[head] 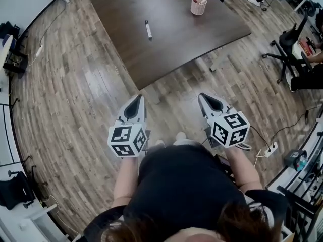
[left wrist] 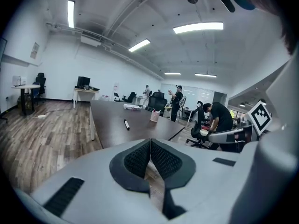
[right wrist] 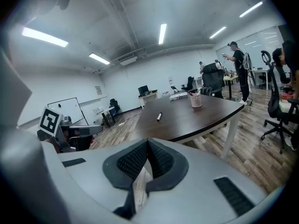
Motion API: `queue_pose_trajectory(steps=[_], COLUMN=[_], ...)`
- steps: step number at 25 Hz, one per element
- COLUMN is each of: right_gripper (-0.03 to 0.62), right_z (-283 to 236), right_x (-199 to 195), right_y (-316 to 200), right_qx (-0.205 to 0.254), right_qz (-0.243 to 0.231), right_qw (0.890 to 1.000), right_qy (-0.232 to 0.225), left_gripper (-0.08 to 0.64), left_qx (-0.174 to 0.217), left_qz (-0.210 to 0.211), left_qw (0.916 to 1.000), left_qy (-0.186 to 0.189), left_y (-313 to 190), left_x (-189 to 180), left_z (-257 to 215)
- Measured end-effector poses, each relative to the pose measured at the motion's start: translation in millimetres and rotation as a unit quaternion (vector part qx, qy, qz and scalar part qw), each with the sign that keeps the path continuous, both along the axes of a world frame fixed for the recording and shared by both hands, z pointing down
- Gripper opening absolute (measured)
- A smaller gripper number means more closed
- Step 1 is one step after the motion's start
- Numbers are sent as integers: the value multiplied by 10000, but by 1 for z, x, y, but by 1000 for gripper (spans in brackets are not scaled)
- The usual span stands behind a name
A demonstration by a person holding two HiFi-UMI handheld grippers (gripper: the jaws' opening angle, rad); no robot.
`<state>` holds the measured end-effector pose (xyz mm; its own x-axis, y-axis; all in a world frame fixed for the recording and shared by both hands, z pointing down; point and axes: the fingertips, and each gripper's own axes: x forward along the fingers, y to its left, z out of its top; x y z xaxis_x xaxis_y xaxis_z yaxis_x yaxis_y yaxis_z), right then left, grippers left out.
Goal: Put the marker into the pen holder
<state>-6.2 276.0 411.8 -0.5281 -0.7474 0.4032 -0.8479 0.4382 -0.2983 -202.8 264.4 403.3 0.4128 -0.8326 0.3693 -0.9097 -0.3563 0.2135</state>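
Jaws closed on both sides: pads meet at the tips, nothing between them. Left gripper (head: 137, 100) and right gripper (head: 203, 98) are held side by side over the wood floor (head: 75, 95), just short of the near corner of the table (head: 176, 44), both pointing toward it. The marker (head: 148, 29) lies flat on the table top, roughly mid-table, white barrel with a dark end, touching nothing else. The pen holder (head: 198, 6) stands upright toward the table's far right part, well apart from the marker, with a few items already standing in it. Neither gripper is over the table top. An office chair (head: 290, 42) stands off the table's right side.
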Motion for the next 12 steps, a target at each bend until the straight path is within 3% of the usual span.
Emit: queue_pose_trajectory(steps=[12], right_gripper=[18], right_z=[23], right_x=[31], right_y=[-19], right_qx=[-292], right_qz=[-332], right_qw=[9990], right_qy=[-46], left_gripper=[31], left_qx=[-176], left_qz=[91], left_qw=[9997], left_qy=[-133], left_y=[-27], left_x=[55], left_z=[19])
